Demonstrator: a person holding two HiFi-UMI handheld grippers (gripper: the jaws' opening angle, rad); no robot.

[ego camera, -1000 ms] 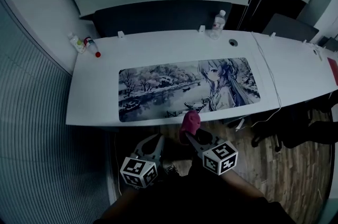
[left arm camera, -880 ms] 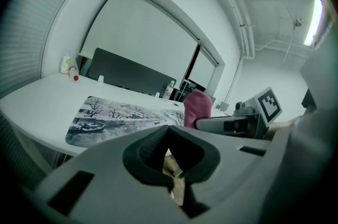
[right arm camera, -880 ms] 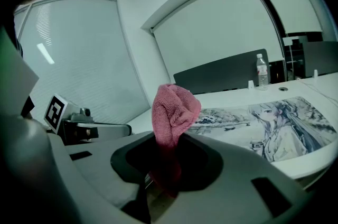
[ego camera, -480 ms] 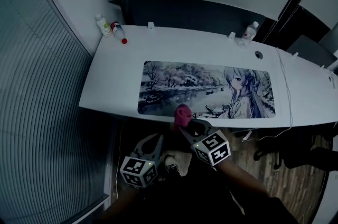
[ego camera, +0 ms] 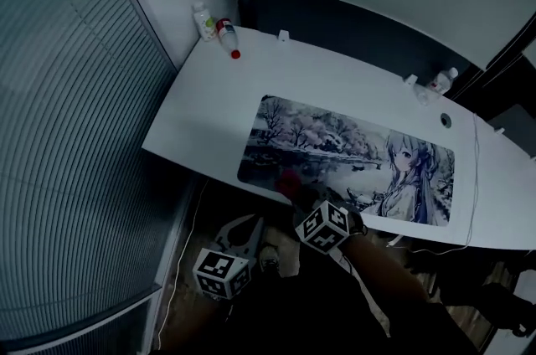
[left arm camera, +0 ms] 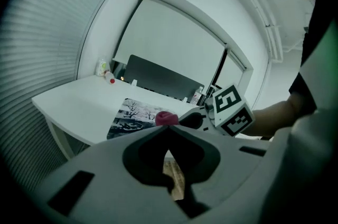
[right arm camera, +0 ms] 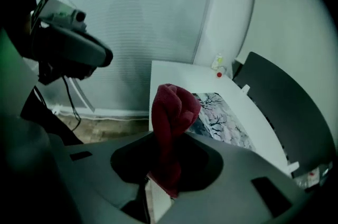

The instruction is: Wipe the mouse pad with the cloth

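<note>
- The right gripper (right arm camera: 165,139) has its jaws clamped on a bunched dark-red cloth (right arm camera: 173,106). A soft wad sticks out past the tips, which probably lets fabric, not plastic, meet the surface.
- In the head view, the wad sits at the near edge of the long printed mouse pad (ego camera: 352,154), toward its left end. I cannot tell whether it touches the pad yet.
- The pad, showing a snowy landscape and a drawn figure, lies flat on the white table (ego camera: 209,115) close to the near edge, within easy reach of the person.
- The left gripper (ego camera: 249,223) hangs below the table's near edge, to the left of the right one. Its jaws are pressed together with nothing between them, and it seems held out of the way.
- Small plastic bottles (ego camera: 214,25) stand at the far left corner, well apart from the pad.
- Wiping looks about to begin from the pad's left end.
</note>
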